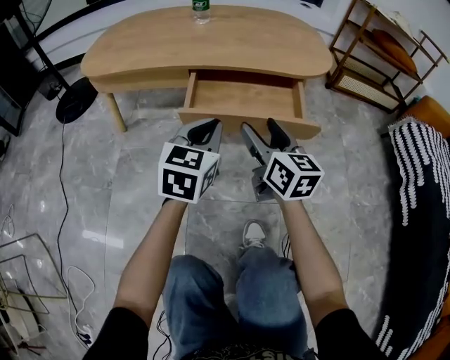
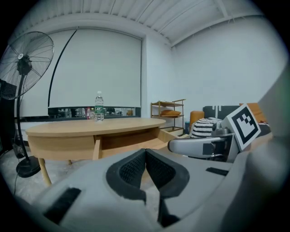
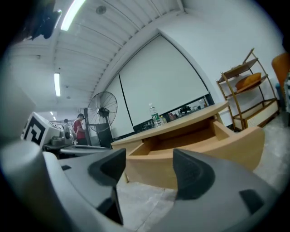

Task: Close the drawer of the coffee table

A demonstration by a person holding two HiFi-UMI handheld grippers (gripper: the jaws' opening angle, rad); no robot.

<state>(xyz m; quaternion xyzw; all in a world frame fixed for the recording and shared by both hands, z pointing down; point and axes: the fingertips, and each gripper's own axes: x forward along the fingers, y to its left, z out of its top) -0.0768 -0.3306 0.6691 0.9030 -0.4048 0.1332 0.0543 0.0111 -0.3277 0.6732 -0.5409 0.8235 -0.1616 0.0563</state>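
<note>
The wooden coffee table [image 1: 140, 49] has its drawer [image 1: 242, 98] pulled out toward me, and the inside looks empty. Both grippers hang side by side just short of the drawer's front panel [image 1: 246, 121], touching nothing. My left gripper [image 1: 204, 130] is shut with nothing in it; its pads meet at the tips [image 2: 145, 153] in the left gripper view, with the drawer [image 2: 122, 141] beyond. My right gripper [image 1: 264, 132] is open, and the drawer front [image 3: 204, 145] shows through the gap between its jaws [image 3: 149, 170].
A water bottle [image 1: 200, 8] stands at the table's far edge. A wooden shelf rack [image 1: 383, 56] is at the right, with a striped cushion [image 1: 422, 169] nearer. A floor fan's base [image 1: 74, 98] and cables [image 1: 63, 211] lie at the left. My feet [image 1: 253, 235] stand on marble floor.
</note>
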